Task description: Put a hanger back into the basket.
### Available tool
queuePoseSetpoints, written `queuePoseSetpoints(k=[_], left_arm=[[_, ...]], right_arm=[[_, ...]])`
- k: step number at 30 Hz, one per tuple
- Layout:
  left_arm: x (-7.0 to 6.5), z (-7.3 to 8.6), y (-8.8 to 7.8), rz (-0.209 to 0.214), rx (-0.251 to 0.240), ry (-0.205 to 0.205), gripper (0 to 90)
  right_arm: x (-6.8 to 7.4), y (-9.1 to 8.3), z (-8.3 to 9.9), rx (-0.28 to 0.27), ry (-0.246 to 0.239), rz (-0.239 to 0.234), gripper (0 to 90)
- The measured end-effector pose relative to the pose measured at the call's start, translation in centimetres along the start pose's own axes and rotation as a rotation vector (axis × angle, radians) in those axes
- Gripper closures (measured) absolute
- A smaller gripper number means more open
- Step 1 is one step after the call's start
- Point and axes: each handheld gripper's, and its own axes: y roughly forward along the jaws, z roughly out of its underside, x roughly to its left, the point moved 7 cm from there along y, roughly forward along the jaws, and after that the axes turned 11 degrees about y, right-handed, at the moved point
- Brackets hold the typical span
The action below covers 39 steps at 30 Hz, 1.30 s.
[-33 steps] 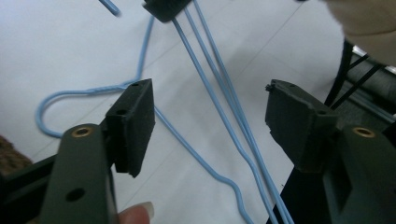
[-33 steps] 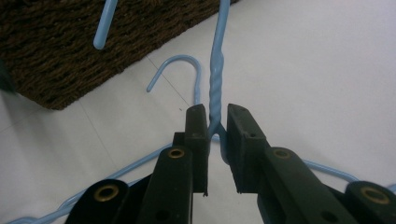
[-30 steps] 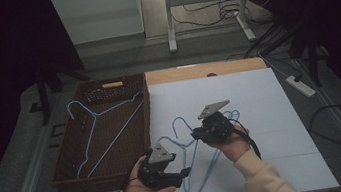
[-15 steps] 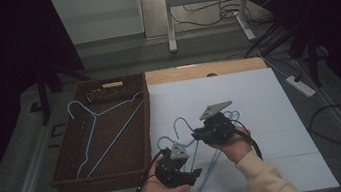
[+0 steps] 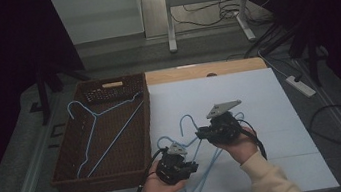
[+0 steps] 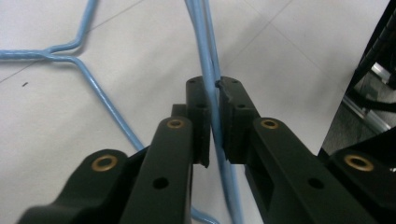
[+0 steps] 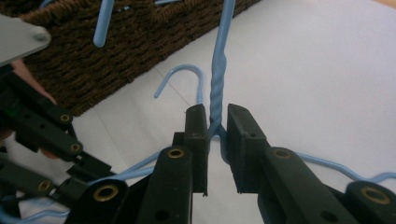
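Blue wire hangers (image 5: pixel 188 123) lie tangled on the white table (image 5: pixel 260 103) in front of me. My left gripper (image 5: pixel 192 166) is shut on a long straight wire of a hanger (image 6: pixel 211 56), pinched between its pads (image 6: pixel 214 93). My right gripper (image 5: pixel 202 134) holds the twisted neck of a hanger (image 7: pixel 217 88) between its jaws (image 7: pixel 216 116), a little beyond the left one. A second hanger's hook (image 7: pixel 184 74) lies on the table behind that neck. One more blue hanger (image 5: pixel 98 131) rests inside the brown wicker basket (image 5: pixel 69 183).
The basket's woven wall (image 7: pixel 116 60) stands just left of both grippers. A wooden strip (image 5: pixel 205 70) edges the table's far side. A white power strip (image 5: pixel 301 85) and cables lie on the floor at right. The table's right half is bare white.
My left gripper has moved right, away from the basket's corner, onto the hanger wire. The right gripper has stayed in place on the hanger's neck.
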Motion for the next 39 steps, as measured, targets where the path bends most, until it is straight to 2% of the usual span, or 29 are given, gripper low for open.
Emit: queuePoseSetpoints(k=[4, 6, 8, 13, 17, 21, 27, 29, 31, 37, 39], left_arm=[[0.2, -0.2, -0.6, 0.011, -0.055, -0.033, 86.5], [0.0, -0.4, -0.9, 0.023, -0.071, -0.027, 86.5], [-0.2, -0.6, -1.1, 0.016, -0.081, -0.021, 86.6], [-0.2, -0.7, -1.6, 0.034, -0.117, -0.053, 86.6], [-0.3, -0.9, -2.2, 0.036, -0.133, -0.051, 86.6], [-0.5, -1.1, -2.8, 0.044, -0.150, -0.052, 86.6], [-0.5, -1.5, -3.9, 0.056, -0.178, -0.054, 86.6], [-0.4, -1.7, -4.2, 0.060, -0.191, -0.057, 86.6], [-0.2, -2.0, -4.6, 0.057, -0.206, -0.058, 86.6], [-0.1, -2.7, -6.2, 0.066, -0.245, -0.050, 86.6], [0.0, -3.0, -6.9, 0.084, -0.265, -0.055, 86.6]], right_arm=[[0.1, -1.2, 0.1, -0.037, -0.004, -0.002, 78.3], [0.2, -1.8, 0.3, -0.065, -0.012, 0.000, 77.7], [0.3, -2.5, 0.4, -0.104, -0.016, -0.009, 76.2], [0.3, -4.8, 0.4, -0.225, -0.024, 0.005, 57.1], [0.0, -6.6, 1.0, -0.327, -0.050, 0.028, 40.5], [-1.0, -7.8, 2.2, -0.384, -0.029, 0.030, 34.6], [-3.2, -8.9, 4.8, -0.415, 0.022, 0.033, 28.2], [-3.5, -8.9, 5.1, -0.415, 0.028, 0.035, 28.0], [-4.4, -8.7, 5.8, -0.410, 0.047, 0.045, 26.3], [-5.3, -8.7, 6.6, -0.403, 0.045, 0.051, 24.3], [-5.4, -8.7, 6.8, -0.397, 0.046, 0.054, 24.3]])
